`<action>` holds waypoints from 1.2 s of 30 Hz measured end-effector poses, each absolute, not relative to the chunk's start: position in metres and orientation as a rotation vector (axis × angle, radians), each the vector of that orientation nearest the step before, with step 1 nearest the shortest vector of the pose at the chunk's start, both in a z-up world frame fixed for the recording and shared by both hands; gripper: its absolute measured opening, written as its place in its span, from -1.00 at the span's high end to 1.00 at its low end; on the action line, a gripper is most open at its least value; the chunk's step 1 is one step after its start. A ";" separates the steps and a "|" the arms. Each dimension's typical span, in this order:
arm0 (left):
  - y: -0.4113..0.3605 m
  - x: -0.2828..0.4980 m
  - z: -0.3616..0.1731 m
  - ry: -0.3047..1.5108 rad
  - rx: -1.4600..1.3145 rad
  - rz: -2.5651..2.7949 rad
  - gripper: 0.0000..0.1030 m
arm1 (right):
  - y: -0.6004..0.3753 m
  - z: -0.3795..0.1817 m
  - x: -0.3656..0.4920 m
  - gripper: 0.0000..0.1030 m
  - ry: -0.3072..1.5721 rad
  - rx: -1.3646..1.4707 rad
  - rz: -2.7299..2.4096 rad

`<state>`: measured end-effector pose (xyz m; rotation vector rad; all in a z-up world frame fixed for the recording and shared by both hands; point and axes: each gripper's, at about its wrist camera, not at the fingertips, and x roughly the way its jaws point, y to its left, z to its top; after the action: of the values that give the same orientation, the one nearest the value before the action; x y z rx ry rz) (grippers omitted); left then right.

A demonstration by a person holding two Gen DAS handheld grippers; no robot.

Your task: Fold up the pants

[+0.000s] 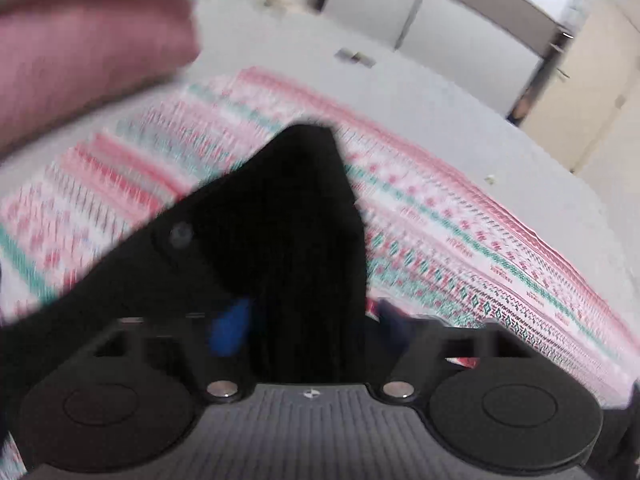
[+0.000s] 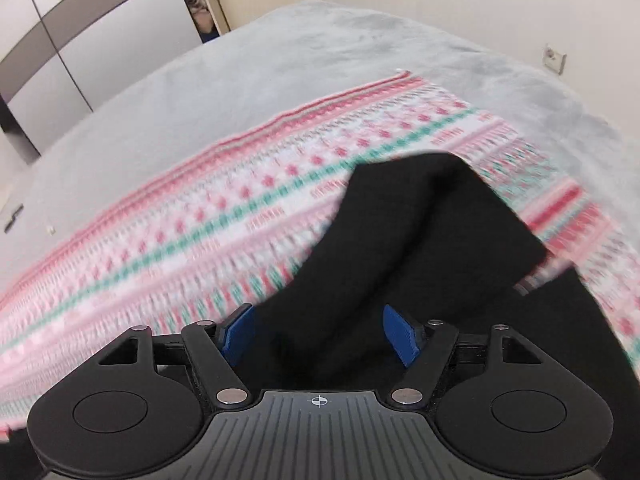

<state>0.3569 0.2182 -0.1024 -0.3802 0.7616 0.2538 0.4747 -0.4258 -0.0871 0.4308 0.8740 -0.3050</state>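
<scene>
The black pants (image 1: 288, 220) hang bunched between the fingers of my left gripper (image 1: 308, 320), raised above a patterned blanket; a button shows on the waistband. The blue pad (image 1: 230, 330) on the left shows, the right one is mostly hidden by cloth. In the right wrist view the black pants (image 2: 420, 232) drape over and between the blue pads (image 2: 238, 332) of my right gripper (image 2: 320, 336). These pads stand wide apart with thick cloth filling the gap; whether they pinch it is not clear.
A pink, white and green patterned blanket (image 2: 200, 220) lies on a grey bedspread (image 2: 280, 52). A pink pillow (image 1: 80, 52) sits at the far left. Wardrobe doors (image 1: 460, 12) and a cream wall stand beyond the bed.
</scene>
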 end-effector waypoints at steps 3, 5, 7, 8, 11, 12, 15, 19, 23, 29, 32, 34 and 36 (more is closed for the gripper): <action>0.198 0.363 -0.106 0.750 -0.170 0.278 -1.00 | -0.416 -0.097 0.507 -0.38 0.909 0.288 -0.375; 0.196 0.368 -0.115 0.784 -0.117 0.287 -0.82 | -0.412 -0.112 0.531 -0.36 0.966 0.222 -0.423; 0.205 0.371 -0.125 0.840 -0.162 0.293 -0.15 | -0.412 -0.129 0.537 -0.07 1.006 0.207 -0.444; 0.213 0.371 -0.129 0.854 -0.211 0.297 0.20 | -0.412 -0.132 0.535 0.22 0.982 0.199 -0.458; 0.230 0.363 -0.124 0.836 -0.312 0.310 0.32 | -0.416 -0.124 0.513 0.92 0.940 0.219 -0.458; 0.234 0.358 -0.117 0.813 -0.351 0.311 0.33 | -0.420 -0.118 0.504 0.95 0.916 0.237 -0.450; 0.244 0.340 -0.096 0.738 -0.437 0.315 0.34 | -0.441 -0.081 0.454 0.99 0.785 0.357 -0.436; 0.256 0.317 -0.085 0.691 -0.490 0.331 0.34 | -0.466 -0.046 0.368 0.99 0.669 0.455 -0.476; 0.274 0.298 -0.089 0.738 -0.600 0.313 0.34 | -0.484 -0.067 0.296 1.00 0.734 0.543 -0.498; 0.280 0.269 -0.093 0.784 -0.605 0.268 0.34 | -0.499 -0.077 0.231 1.00 0.724 0.701 -0.504; 0.284 0.259 -0.100 0.811 -0.615 0.258 0.34 | -0.496 -0.085 0.213 1.00 0.747 0.682 -0.499; 0.284 0.253 -0.105 0.831 -0.612 0.252 0.34 | -0.497 -0.096 0.204 1.00 0.777 0.701 -0.500; 0.282 0.247 -0.107 0.839 -0.586 0.254 0.34 | -0.499 -0.099 0.199 1.00 0.785 0.715 -0.489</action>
<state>0.2467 0.2819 -0.1071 -0.5864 0.8390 0.2540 0.1985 -0.4986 -0.0991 0.7149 0.7850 -0.4891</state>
